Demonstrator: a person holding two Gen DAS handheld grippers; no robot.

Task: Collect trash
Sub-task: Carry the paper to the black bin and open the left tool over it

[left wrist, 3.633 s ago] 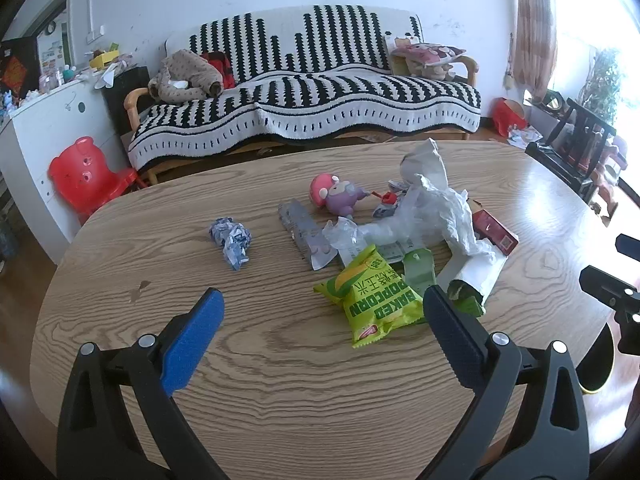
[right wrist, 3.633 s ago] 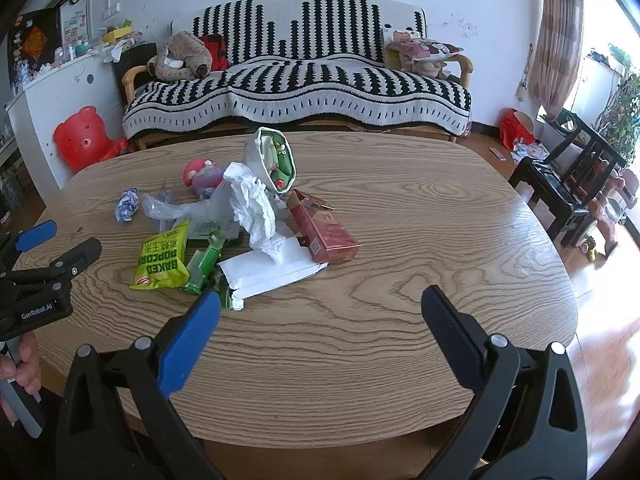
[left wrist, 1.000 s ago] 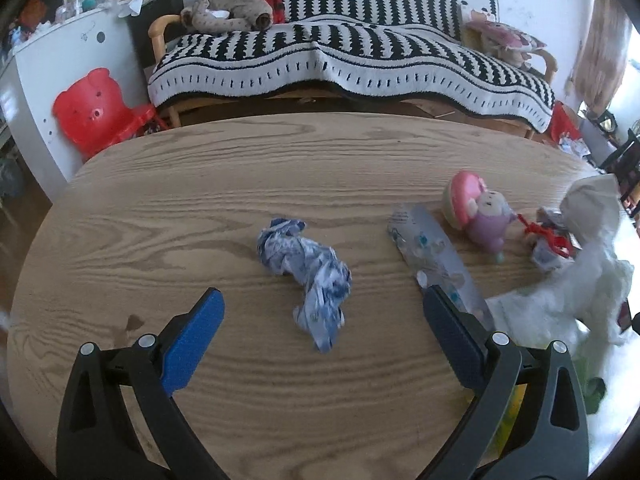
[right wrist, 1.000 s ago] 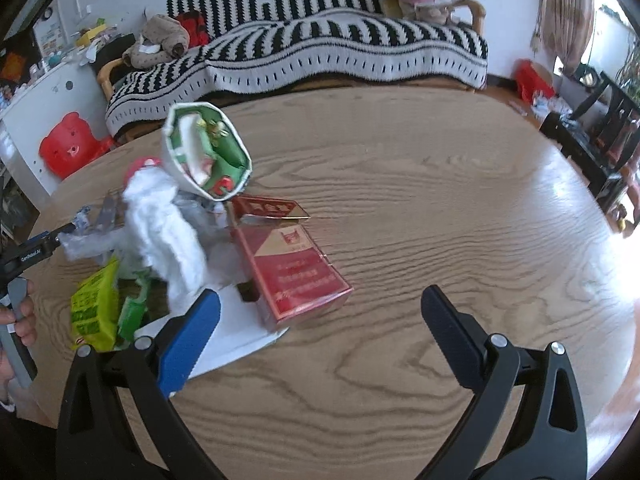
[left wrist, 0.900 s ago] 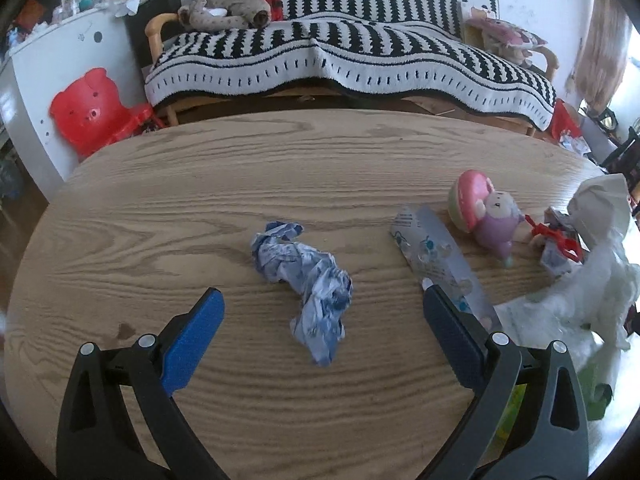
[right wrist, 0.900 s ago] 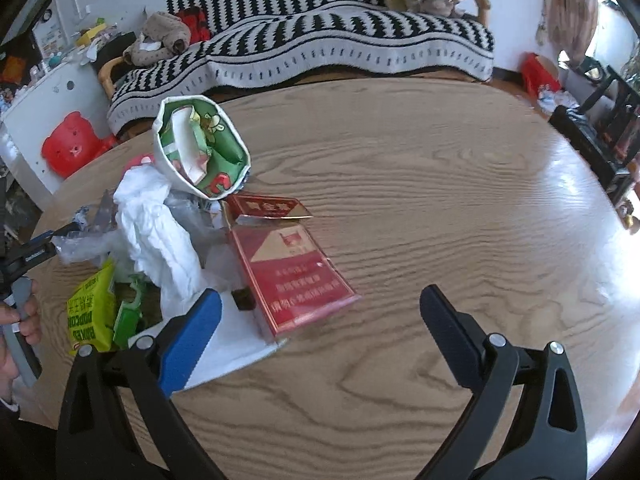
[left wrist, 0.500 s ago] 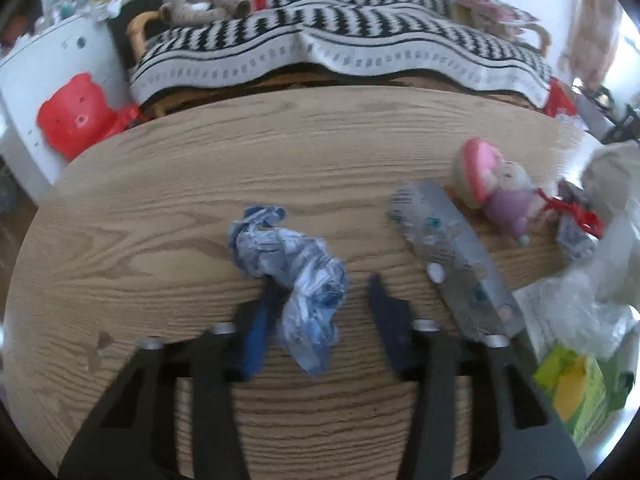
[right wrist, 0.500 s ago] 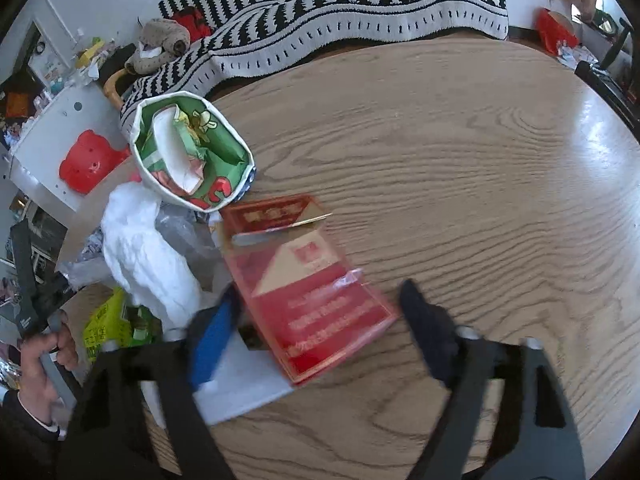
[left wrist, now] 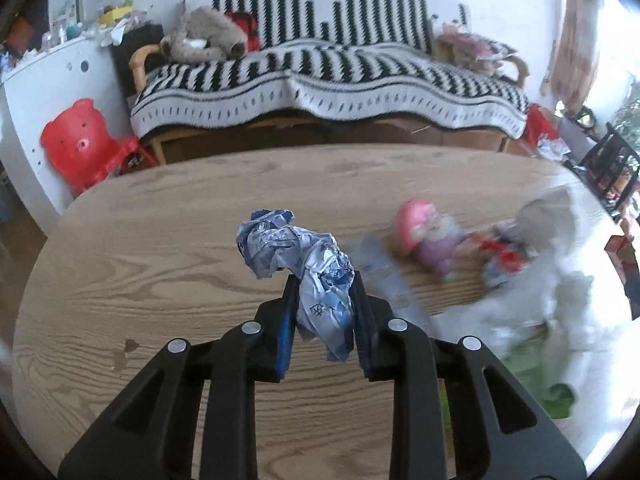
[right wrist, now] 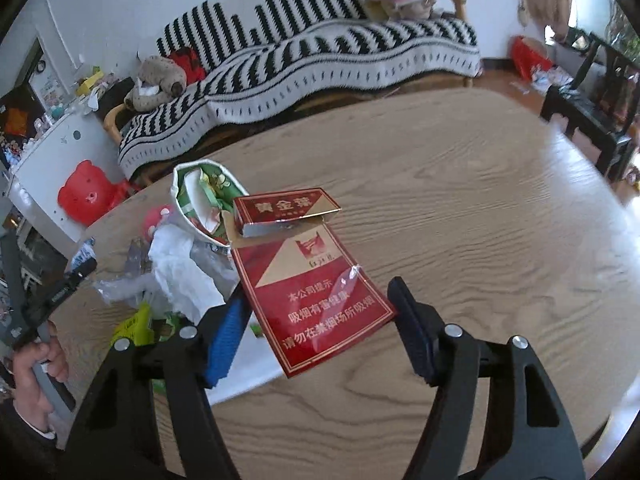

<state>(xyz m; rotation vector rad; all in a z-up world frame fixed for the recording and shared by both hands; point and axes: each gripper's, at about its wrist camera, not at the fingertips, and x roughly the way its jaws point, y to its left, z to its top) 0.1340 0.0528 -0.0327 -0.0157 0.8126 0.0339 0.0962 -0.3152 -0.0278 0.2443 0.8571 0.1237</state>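
Between my left gripper's (left wrist: 324, 312) pads I am holding the crumpled blue-and-white wrapper (left wrist: 298, 264); the jaws are closing on it, and it is hanging above the tabletop (left wrist: 140, 264) near the left edge. My right gripper (right wrist: 316, 328) is squeezing the red cigarette carton (right wrist: 316, 300), jaws closing on its two long sides, with the carton tilting up near the middle of the tabletop. So I am judging that two pieces are picked and nothing is disposed yet. Farther away, more trash is waiting: the white crumpled paper (right wrist: 180, 276), the yellow-green snack bag (right wrist: 132, 326) and the green-lined paper bag (right wrist: 204, 200). I am seeing no bin in either view.
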